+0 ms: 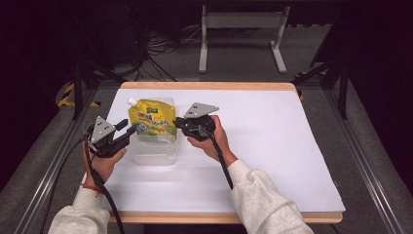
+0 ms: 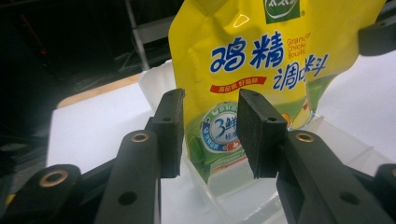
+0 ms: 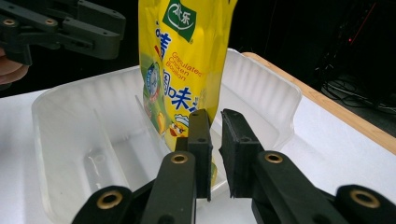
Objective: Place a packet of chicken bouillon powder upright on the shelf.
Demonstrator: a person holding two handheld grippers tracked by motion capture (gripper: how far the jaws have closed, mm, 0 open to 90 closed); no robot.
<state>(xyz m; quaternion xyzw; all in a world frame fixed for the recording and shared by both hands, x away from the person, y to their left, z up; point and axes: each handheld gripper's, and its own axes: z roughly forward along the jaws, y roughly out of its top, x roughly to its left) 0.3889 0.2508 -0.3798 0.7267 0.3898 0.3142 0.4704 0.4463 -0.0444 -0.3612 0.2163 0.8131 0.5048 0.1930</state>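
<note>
While dark curtains and loose floor cables ring the room, a white sheet (image 1: 272,146) covers the wood-edged table. On it sits a clear ribbed plastic tub (image 3: 261,88) holding an upright glossy yellow spouted pouch (image 2: 261,60), printed "Granulated Chicken Bouillon" beside blue Chinese characters and a "3" badge. The left gripper (image 2: 208,133) has its jaws wide apart before the pouch, gripping nothing. The right gripper (image 3: 215,149) has its jaws nearly closed beside the pouch's edge; whether they pinch it I cannot tell.

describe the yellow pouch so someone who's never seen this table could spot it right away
On the white-covered table, look left of centre for a clear plastic tray. The yellow pouch stands in it between the two grippers. It alone is brightly coloured: yellow with blue Chinese characters, a green logo and a white spout.
</note>
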